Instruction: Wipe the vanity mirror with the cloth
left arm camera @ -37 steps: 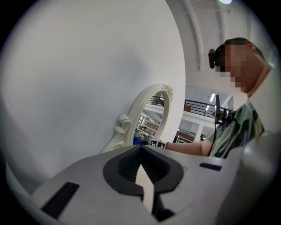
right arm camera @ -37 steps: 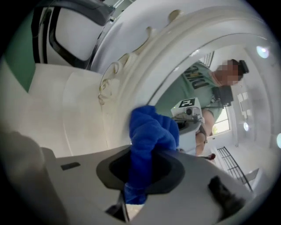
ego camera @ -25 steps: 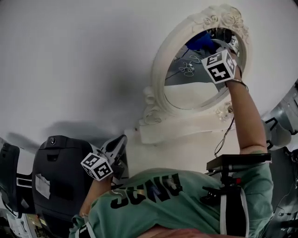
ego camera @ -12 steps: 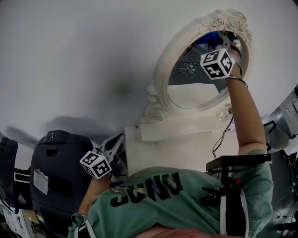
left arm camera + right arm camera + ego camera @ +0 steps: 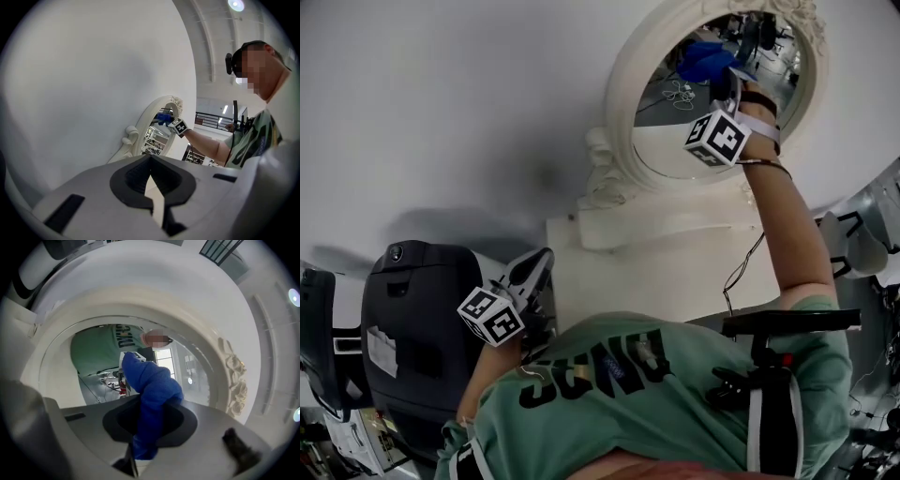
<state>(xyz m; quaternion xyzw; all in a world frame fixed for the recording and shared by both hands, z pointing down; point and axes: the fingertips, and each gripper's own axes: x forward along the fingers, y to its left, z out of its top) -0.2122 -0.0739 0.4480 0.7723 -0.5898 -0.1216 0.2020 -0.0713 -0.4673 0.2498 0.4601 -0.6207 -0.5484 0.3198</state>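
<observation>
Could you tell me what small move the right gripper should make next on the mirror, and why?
Probably sweep the right gripper downward: it is shut on the blue cloth, which sits at the upper part of the vanity mirror, so the lower glass likely awaits wiping.

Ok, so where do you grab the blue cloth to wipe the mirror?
Grab the blue cloth by its narrow tail, from the side away from the mirror. The right tool pinches it there, so the thick bunched end sticks out past the jaws toward it.
</observation>
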